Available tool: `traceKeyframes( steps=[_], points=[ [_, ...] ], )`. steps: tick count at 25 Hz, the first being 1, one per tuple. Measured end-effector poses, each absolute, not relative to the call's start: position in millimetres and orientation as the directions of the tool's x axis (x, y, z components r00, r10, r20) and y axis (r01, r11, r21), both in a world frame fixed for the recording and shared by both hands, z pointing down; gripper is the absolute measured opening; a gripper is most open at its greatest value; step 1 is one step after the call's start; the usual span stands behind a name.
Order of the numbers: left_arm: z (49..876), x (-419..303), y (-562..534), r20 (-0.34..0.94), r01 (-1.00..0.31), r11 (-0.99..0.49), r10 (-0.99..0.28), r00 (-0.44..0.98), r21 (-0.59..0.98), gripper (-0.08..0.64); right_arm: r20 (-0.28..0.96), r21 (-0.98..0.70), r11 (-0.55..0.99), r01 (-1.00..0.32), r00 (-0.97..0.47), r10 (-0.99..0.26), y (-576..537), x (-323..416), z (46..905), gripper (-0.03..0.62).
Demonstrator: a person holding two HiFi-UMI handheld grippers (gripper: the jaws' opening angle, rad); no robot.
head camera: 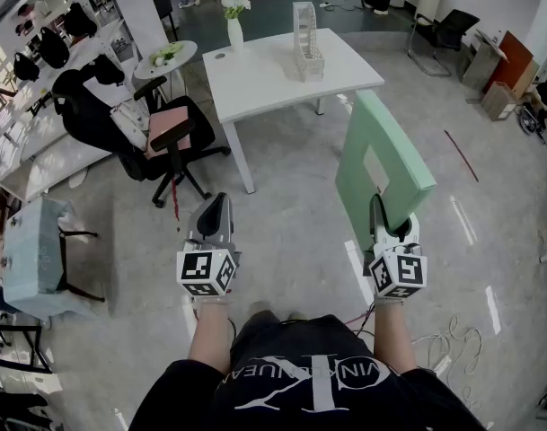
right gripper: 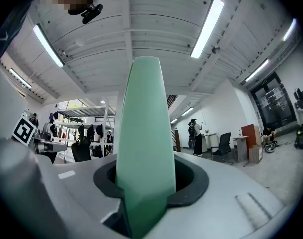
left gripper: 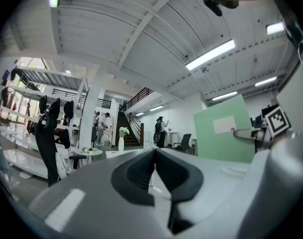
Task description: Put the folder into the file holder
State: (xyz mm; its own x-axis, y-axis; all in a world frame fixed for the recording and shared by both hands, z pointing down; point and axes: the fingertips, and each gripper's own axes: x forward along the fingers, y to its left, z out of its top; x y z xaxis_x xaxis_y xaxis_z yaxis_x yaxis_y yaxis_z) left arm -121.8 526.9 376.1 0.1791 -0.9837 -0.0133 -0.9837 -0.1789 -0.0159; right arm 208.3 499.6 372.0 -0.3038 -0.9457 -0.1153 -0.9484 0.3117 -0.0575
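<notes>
— What's nearest the person?

— The two grippers, held out low over the grey floor point(head camera: 291, 232). The left gripper point(head camera: 217, 208) carries nothing: its own view shows the jaws pressed together, with no thing between them.

— And the other hand?

— The right gripper point(head camera: 378, 210) is clamped on the folder point(head camera: 385, 164). In the right gripper view the pale green edge rises straight up out of the jaws, and both pads bear on it.

— How does the folder sit?

— It is upright and tilted a little, gripped at its lower edge, with a white label on the face turned toward the left gripper. It is in the air, well apart from the furniture.

— What lies beyond it?

— A white table point(head camera: 255, 83) stands farther out. The file holder point(head camera: 306, 43) stands upright on it near the far edge. It looks like white mesh, though it is too small to be sure. A white vase point(head camera: 234, 27) with flowers stands at the table's far left corner, and a black office chair point(head camera: 156, 142) is off to the table's left.
</notes>
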Motion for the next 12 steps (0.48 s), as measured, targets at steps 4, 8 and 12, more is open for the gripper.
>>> traceKeyframes(
  steps=[4,8,12],
  points=[
    [377.5,-121.5,526.0,-0.017,-0.983,-0.181,-0.983,0.181,-0.015,0.0,-0.119,-0.06,0.313,-0.948,-0.305,-0.945,499.4,208.2,374.4,0.179],
    [373.3,-120.0,527.0,-0.021,-0.983,-0.185,-0.982,0.186,-0.02,0.0,-0.123,-0.064,0.309,-0.949,-0.3,-0.946,502.5,210.6,372.4,0.179],
    [370.8,-118.3,528.6,-0.027,-0.982,-0.188,-0.982,0.188,-0.021,0.0,-0.125,-0.063,0.312,-0.948,-0.303,-0.945,506.3,211.1,372.4,0.179]
  ],
)
